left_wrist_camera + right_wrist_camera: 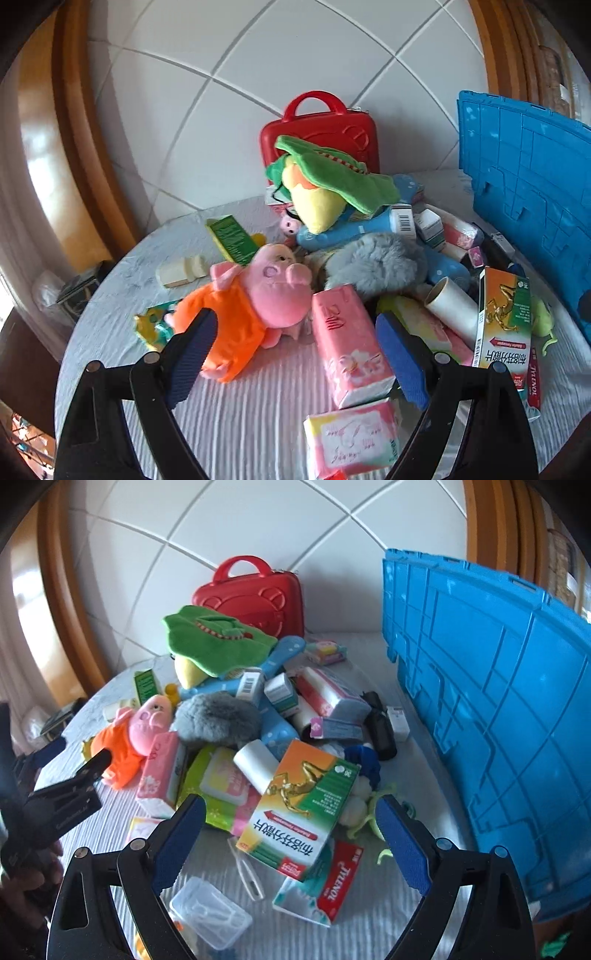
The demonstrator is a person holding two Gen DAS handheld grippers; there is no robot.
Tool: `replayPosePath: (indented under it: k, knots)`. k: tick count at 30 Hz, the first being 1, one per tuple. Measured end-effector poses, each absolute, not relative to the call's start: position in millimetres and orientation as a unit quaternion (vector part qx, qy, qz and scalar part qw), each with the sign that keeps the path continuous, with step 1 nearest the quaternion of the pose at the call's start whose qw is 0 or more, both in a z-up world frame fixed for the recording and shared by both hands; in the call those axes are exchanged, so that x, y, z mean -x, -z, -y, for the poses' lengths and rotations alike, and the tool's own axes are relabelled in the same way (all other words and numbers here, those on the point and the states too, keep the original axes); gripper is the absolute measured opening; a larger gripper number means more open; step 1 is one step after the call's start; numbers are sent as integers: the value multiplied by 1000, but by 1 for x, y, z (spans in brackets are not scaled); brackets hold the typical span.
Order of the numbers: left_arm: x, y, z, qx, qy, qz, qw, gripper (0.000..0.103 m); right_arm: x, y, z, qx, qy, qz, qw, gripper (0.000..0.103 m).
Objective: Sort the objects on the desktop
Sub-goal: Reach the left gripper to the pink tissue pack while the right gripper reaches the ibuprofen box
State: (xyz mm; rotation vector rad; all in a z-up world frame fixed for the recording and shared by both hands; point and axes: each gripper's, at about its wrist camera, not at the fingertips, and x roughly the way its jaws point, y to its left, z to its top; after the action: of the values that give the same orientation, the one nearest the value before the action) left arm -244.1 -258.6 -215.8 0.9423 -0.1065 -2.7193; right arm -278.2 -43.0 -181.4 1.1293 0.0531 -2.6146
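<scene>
Two pairs of tongs are held released and empty over a jumbled heap on the white-clothed table (258,424). The left tongs (291,352) frame a pink-headed, orange-bodied plush pig (258,306); the right tongs (290,840) frame an orange-and-green medicine box (299,808). Sorting is judged barely begun; lowering and clamping are called for, likely toward the blue plastic crate (498,701).

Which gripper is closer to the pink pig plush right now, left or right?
Left. The left gripper hangs open right beside the pink pig plush; the right gripper hangs open over the orange-green medicine box, farther off.
</scene>
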Motion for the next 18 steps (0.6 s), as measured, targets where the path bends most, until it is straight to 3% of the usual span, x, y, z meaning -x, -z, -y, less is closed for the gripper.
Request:
replayPosePath:
  k: [6, 11, 18]
  knots:
    - [288, 249, 248, -358, 931, 36, 70, 88, 286, 205, 44, -421, 900, -9, 112, 94]
    - [304, 283, 258, -398, 913, 37, 85, 88, 299, 218, 36, -431, 897, -3, 100, 94]
    - [307, 291, 271, -403, 910, 31, 87, 88, 322, 250, 50, -462, 880, 10, 104, 94]
